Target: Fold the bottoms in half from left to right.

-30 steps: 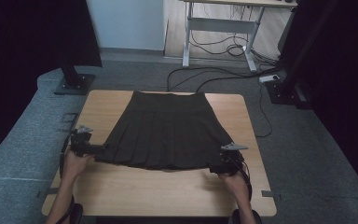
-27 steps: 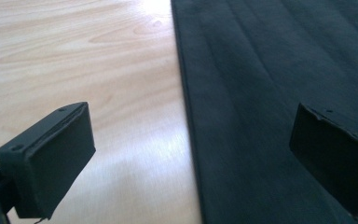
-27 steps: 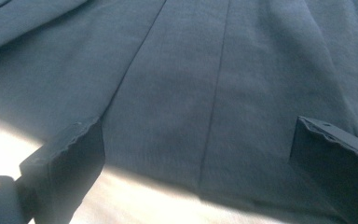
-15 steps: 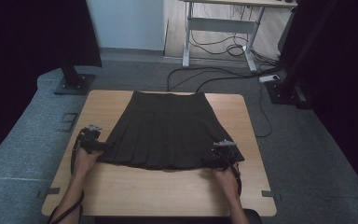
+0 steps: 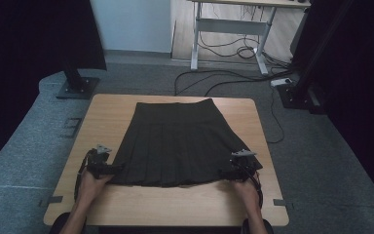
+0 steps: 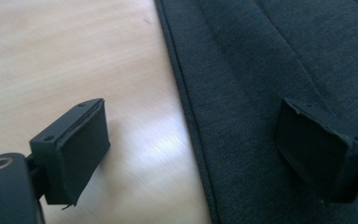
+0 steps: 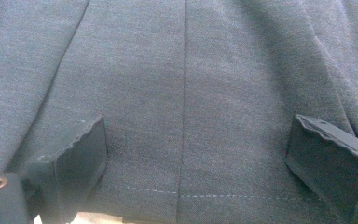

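Observation:
A dark pleated skirt (image 5: pixel 177 141) lies flat on the wooden table (image 5: pixel 107 112), waist at the far side, hem toward me. My left gripper (image 5: pixel 111 168) sits at the hem's near left corner, open. In the left gripper view its jaws straddle the skirt's side edge (image 6: pixel 191 121), one over bare wood, one over the cloth. My right gripper (image 5: pixel 228 172) rests at the hem's near right corner, open. In the right gripper view both jaws stand wide apart over the skirt (image 7: pixel 186 93), just above the stitched hem line.
The table's near edge (image 5: pixel 165 219) lies close behind both hands. A desk frame (image 5: pixel 229 29) and loose cables (image 5: pixel 214 83) are on the carpet beyond the table. Dark stands (image 5: pixel 75 85) flank the far corners.
Both grippers have moved inward and slightly forward along the hem, from the outer corners onto the skirt's edge. The skirt has stayed flat.

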`<state>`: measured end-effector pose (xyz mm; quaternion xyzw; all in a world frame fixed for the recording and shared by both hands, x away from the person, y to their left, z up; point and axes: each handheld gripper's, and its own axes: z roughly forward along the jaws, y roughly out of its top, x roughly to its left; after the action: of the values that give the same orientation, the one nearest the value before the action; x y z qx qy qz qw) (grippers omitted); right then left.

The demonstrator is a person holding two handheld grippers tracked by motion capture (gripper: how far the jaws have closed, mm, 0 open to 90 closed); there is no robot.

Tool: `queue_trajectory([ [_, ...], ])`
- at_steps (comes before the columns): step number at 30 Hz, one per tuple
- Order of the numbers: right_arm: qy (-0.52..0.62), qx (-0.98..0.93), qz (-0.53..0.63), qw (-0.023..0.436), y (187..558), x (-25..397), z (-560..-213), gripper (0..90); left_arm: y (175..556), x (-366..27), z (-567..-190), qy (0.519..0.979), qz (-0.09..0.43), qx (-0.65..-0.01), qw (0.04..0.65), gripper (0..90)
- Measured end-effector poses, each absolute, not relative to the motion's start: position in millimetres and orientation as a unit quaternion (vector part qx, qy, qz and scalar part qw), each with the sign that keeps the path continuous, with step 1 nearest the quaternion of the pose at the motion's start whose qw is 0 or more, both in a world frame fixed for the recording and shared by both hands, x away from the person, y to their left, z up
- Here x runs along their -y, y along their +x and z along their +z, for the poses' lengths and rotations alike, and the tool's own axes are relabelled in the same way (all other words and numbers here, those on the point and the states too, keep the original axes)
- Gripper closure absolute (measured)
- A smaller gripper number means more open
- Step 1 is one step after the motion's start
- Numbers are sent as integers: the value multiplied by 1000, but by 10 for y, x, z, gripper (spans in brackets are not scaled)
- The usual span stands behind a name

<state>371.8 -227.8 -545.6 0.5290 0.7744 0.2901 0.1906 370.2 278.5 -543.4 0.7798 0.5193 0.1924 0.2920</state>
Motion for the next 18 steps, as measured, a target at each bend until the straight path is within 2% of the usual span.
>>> queue_trajectory([
  [18,529,-772,287,206,3486,2577,-5445,105,3052,-2464,-5421,800,176,-495,289,99],
])
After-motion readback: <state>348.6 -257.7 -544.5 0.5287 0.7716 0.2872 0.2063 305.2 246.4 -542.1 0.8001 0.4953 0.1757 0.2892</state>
